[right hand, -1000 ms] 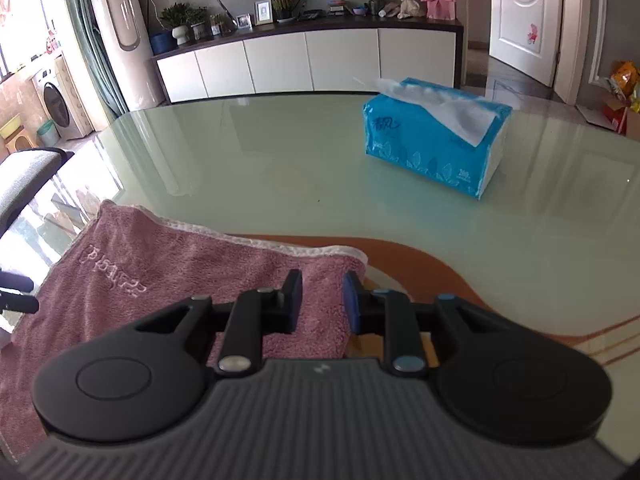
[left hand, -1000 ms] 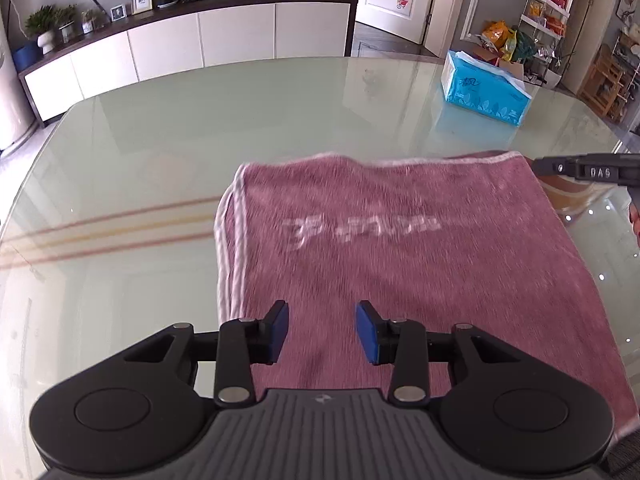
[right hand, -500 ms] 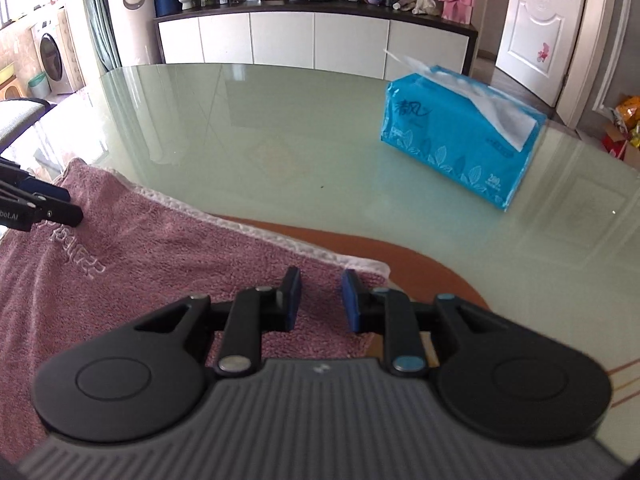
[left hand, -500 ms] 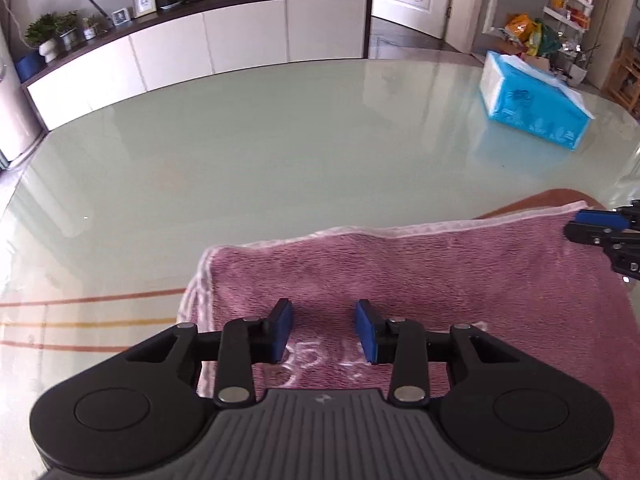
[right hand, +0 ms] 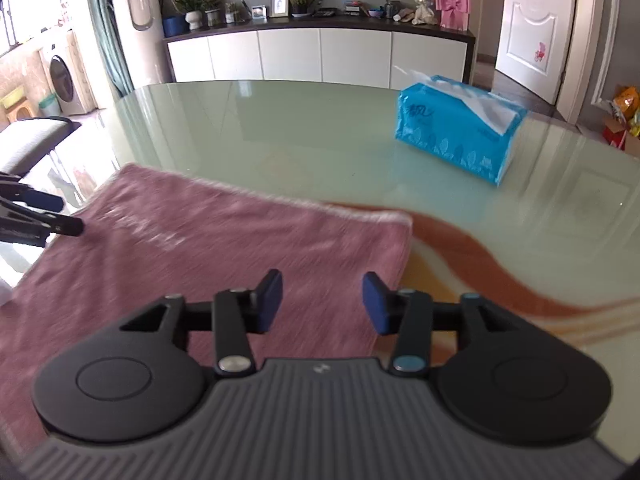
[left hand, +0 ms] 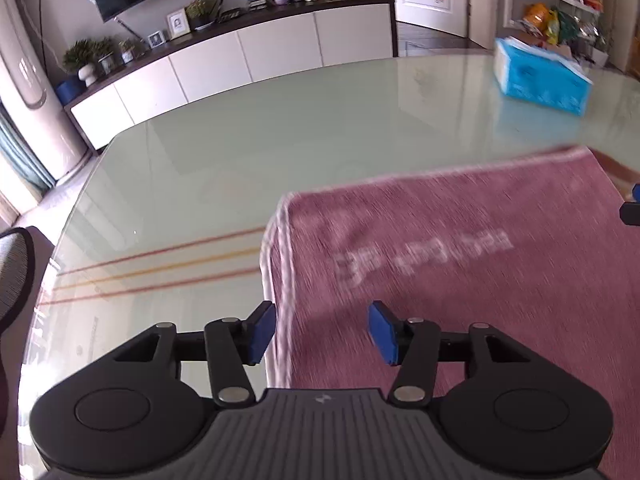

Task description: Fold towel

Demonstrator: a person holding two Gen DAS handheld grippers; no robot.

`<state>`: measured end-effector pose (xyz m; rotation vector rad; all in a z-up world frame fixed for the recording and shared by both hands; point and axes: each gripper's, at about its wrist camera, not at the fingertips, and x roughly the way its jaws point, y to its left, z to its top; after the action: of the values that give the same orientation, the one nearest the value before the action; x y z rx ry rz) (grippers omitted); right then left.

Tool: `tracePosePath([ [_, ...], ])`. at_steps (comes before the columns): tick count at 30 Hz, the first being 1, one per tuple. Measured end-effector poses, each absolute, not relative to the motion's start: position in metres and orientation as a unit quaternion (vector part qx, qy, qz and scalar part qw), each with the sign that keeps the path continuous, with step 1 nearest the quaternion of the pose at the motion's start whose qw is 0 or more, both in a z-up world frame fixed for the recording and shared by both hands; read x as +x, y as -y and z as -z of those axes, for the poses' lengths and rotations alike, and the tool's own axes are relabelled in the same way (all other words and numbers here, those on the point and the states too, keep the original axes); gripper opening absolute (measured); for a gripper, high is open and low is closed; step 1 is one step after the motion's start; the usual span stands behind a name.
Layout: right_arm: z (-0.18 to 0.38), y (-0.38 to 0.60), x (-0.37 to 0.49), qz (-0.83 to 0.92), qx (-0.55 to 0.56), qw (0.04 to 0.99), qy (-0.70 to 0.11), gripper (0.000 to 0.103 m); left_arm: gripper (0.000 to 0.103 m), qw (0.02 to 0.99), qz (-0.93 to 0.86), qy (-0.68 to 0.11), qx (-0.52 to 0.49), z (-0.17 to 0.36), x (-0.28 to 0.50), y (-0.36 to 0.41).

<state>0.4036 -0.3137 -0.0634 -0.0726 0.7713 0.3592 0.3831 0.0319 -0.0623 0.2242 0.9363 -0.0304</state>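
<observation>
Left wrist view: my left gripper (left hand: 322,334), jaws opening and empty, straddles the flat pink terry towel's (left hand: 480,280) near-left edge.

Both grippers look the same: ribbed grey body, two round black discs, black linkage arms. The left gripper (left hand: 322,332) has silver rivets and blue-padded fingers (left hand: 262,332). The right gripper (right hand: 322,304) has a couple of blue rivets.

Left tongs (left hand: 322,332), right tongs (right hand: 322,302) opening, off towel (left hand: 480,280); both shifted.
</observation>
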Motion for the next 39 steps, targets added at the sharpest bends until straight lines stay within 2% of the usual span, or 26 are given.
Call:
tracePosePath([
  [6,0.06,0.331,0.311,-0.173,-0.007,0.904,-0.392,0.055,0.059,0.875,0.029,-0.469,0.118,0.066,0.304,-0.013],
  [15,0.066,0.356,0.241,-0.182,0.011,0.895,-0.406,0.055,0.06,0.868,0.036,-0.491,0.064,0.073,0.223,-0.03],
  [18,0.07,0.359,0.232,-0.18,0.01,0.893,-0.412,0.054,0.066,0.869,0.03,-0.492,0.054,0.077,0.213,-0.04],
  [23,0.079,0.36,0.221,-0.184,0.006,0.892,-0.414,0.052,0.068,0.867,0.028,-0.495,0.036,0.078,0.206,-0.049],
  [27,0.087,0.352,0.217,-0.18,-0.036,0.888,-0.422,0.053,0.075,0.87,0.023,-0.49,0.054,0.079,0.204,-0.048],
  [34,0.073,0.354,0.231,-0.199,-0.043,0.886,-0.418,0.053,0.074,0.87,0.019,-0.489,0.059,0.073,0.205,-0.048],
  [39,0.051,0.358,0.271,-0.211,-0.04,0.893,-0.395,0.053,0.074,0.878,0.024,-0.476,0.048,0.061,0.208,-0.049],
])
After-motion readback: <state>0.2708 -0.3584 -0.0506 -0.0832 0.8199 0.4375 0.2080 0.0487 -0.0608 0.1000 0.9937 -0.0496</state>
